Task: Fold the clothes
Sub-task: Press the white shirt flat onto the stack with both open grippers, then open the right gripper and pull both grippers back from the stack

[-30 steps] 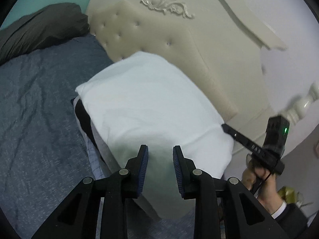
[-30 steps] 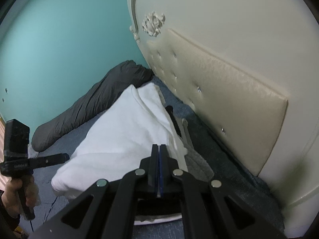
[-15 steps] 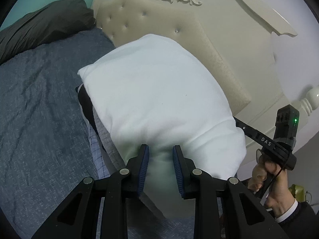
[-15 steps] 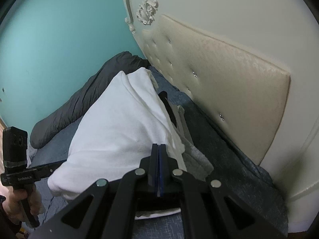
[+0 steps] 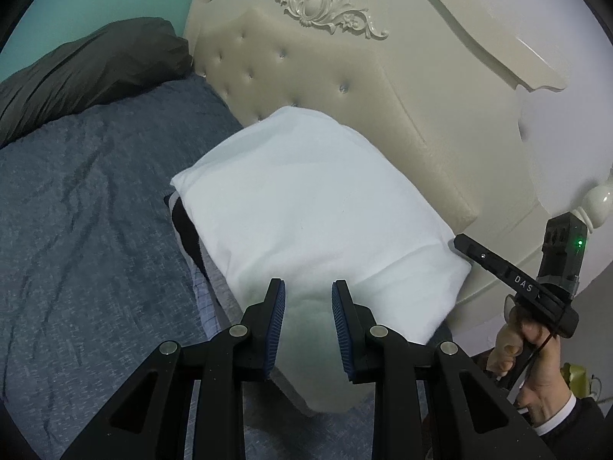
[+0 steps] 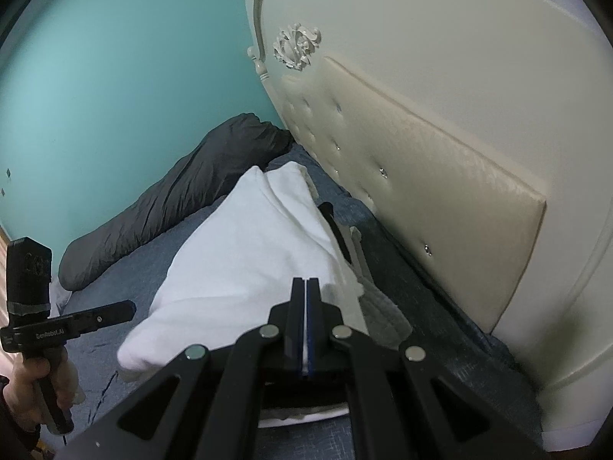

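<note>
Right wrist showed my right hand-held gripper (image 6: 305, 320) clamped on the white garment (image 6: 245, 253); left hand-held gripper (image 5: 308, 320) gaped, fabric between its jaws.

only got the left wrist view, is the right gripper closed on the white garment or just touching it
Observer: The right gripper is shut, with a sliver of the white garment between its fingers.
Operator: anything under it on the headboard side
Observer: Yes, a grey garment sticks out from beneath it there, toward the headboard.
</note>
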The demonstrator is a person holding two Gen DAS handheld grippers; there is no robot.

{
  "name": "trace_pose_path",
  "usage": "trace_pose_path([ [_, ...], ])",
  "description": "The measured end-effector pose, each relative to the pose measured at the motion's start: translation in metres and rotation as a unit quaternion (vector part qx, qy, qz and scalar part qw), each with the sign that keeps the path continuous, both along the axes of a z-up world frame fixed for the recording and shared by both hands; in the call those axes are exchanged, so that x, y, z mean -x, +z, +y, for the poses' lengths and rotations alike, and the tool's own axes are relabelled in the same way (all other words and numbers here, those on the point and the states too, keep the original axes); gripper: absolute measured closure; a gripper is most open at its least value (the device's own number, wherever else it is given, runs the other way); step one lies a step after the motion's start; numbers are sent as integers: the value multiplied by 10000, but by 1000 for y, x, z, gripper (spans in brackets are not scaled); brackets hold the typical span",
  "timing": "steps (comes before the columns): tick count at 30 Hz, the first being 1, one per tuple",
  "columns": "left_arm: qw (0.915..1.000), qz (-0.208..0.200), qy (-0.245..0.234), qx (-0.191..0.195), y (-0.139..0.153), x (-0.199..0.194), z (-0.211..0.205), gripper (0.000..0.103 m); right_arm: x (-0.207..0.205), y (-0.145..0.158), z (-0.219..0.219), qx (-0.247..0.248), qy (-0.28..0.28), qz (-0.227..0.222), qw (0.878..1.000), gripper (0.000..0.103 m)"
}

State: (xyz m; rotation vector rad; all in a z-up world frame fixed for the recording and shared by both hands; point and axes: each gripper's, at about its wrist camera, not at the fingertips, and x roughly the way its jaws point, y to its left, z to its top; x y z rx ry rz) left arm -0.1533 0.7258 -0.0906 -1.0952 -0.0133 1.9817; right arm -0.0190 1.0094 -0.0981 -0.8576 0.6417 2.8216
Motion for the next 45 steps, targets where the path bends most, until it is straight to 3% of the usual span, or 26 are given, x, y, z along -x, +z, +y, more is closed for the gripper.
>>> trace_pose_path([
  [16,9999,105,93,45,25,-9,-25,71,-9,28,-23,-65,11,-5,10000,103],
  [45,9990,299,344,-22,61,-8,-105,58,-3,62,-109,-312,-67,-127,9994,101],
])
